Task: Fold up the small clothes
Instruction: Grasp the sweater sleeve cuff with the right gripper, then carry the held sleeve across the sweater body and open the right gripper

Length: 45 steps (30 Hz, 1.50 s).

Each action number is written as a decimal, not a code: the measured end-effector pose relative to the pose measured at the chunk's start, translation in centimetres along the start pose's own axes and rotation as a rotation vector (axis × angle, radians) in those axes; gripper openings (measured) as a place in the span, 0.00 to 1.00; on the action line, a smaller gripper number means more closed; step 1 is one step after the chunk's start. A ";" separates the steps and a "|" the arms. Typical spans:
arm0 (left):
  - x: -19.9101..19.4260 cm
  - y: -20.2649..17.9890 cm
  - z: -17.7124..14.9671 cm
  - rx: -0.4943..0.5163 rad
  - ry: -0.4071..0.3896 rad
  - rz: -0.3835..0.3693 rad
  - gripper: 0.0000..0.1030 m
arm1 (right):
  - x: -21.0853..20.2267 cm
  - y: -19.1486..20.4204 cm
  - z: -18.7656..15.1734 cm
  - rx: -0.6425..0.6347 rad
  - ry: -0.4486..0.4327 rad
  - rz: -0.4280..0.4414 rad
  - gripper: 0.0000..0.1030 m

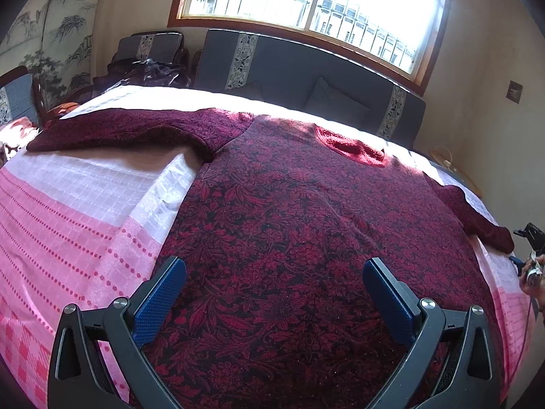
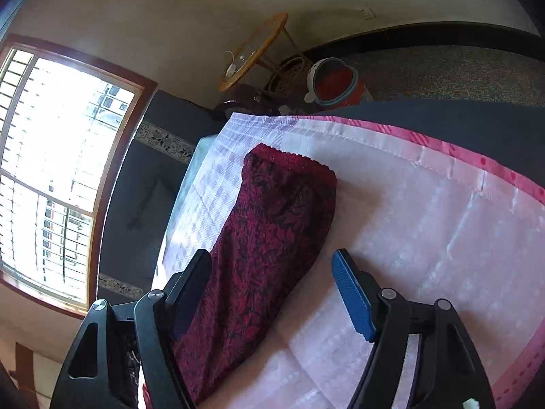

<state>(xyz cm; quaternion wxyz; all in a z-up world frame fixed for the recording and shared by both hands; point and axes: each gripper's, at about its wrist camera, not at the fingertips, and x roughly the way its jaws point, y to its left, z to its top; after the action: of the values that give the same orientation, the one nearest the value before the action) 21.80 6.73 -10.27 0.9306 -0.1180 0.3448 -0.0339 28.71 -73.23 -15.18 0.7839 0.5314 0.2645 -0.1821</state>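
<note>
A dark red floral-knit sweater (image 1: 289, 225) lies flat on the pink and white bedsheet (image 1: 78, 211), collar away from me, one sleeve (image 1: 129, 129) stretched to the left, the other (image 1: 480, 218) to the right. My left gripper (image 1: 274, 289) is open and empty above the sweater's lower body. My right gripper (image 2: 272, 283) is open over the right sleeve (image 2: 272, 238), whose cuff (image 2: 293, 162) points away; the sleeve runs between the two fingers. In the left wrist view the right gripper (image 1: 528, 259) shows only partly at the right edge.
A dark blue cushioned headboard (image 1: 306, 68) and a bright window (image 1: 306, 0) are behind the bed. A pile of dark clothes (image 1: 150, 71) sits on a chair at back left. A rattan side table (image 2: 252, 54) and a red bin (image 2: 333, 85) stand past the bed's corner.
</note>
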 end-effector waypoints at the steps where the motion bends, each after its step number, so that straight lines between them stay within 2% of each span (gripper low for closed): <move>1: 0.1 -0.1 0.0 0.003 0.003 0.000 1.00 | 0.4 0.1 0.3 0.006 0.002 0.008 0.70; 5: 0.3 -0.3 -0.1 0.004 0.016 0.001 1.00 | 1.4 0.1 1.3 0.050 -0.025 0.008 0.66; 6: 0.3 -0.2 -0.1 -0.001 0.016 -0.001 1.00 | 1.5 0.0 1.4 0.051 -0.029 -0.014 0.56; 7: 0.3 -0.1 0.0 -0.009 0.017 -0.004 1.00 | 1.9 0.0 1.6 0.047 -0.019 -0.049 0.33; 9: 0.5 0.2 0.0 -0.028 0.024 -0.011 1.00 | 2.5 -0.2 1.8 0.040 0.002 -0.111 0.10; 12: 0.5 0.8 0.0 -0.059 0.027 -0.019 1.00 | 1.9 0.3 1.5 0.003 0.002 -0.132 0.11; 13: 0.4 1.0 -0.1 -0.069 0.024 -0.021 1.00 | 1.5 0.8 1.3 -0.006 -0.007 -0.115 0.11; 16: 0.1 1.5 -0.1 -0.092 0.010 -0.035 1.00 | -0.1 4.0 -0.4 -0.058 -0.022 -0.011 0.11; 20: -0.2 1.5 0.0 -0.095 -0.006 -0.061 1.00 | -1.0 11.0 -4.6 -0.179 0.032 0.127 0.11; 26: -3.3 1.9 0.4 -0.036 -0.094 -0.018 1.00 | 0.0 22.1 -15.7 -0.356 0.190 0.294 0.11; 30: -4.4 3.6 0.5 -0.010 -0.115 0.020 1.00 | 3.0 26.4 -24.7 -0.424 0.316 0.336 0.11; 33: -4.4 5.5 0.0 -0.051 -0.111 0.042 1.00 | 5.6 27.8 -31.5 -0.441 0.414 0.339 0.11; 36: -4.4 6.5 -0.7 -0.117 -0.110 0.019 1.00 | 7.6 28.2 -37.7 -0.445 0.503 0.341 0.11; 39: -4.7 5.9 -0.8 -0.094 -0.133 0.036 1.00 | 8.7 28.5 -43.1 -0.463 0.568 0.330 0.11; 41: -4.6 5.3 -0.7 -0.068 -0.128 0.041 1.00 | 9.3 28.8 -45.8 -0.473 0.591 0.321 0.11; 45: -4.5 5.1 -0.8 -0.068 -0.126 0.034 1.00 | 9.7 30.0 -49.1 -0.527 0.580 0.308 0.11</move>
<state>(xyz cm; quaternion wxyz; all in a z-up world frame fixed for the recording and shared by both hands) 17.74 12.15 -9.23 0.9463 -0.1457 0.2886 0.0011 42.54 -16.56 -13.47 0.8041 0.3754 0.4293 0.1680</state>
